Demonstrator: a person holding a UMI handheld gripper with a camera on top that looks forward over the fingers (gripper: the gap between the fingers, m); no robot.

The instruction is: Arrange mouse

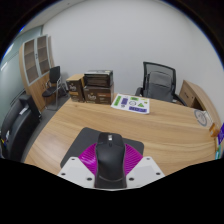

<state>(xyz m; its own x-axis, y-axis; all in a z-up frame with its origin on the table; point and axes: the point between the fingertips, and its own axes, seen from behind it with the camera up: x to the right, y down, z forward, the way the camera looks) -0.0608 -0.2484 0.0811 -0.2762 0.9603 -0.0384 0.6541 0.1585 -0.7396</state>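
A black computer mouse (110,158) sits between my two fingers, its sides against the magenta pads (89,159). My gripper (110,166) is shut on the mouse and holds it over a dark mouse mat (88,138) that lies on the wooden table (150,130). The mouse's front with the scroll wheel points away from me. The mouse hides the middle of the mat.
A printed sheet (131,103) lies on the table's far side. A black office chair (158,82) stands beyond it, another chair (52,84) at the far left. Stacked boxes (97,85) and a wooden cabinet (37,58) stand at the back.
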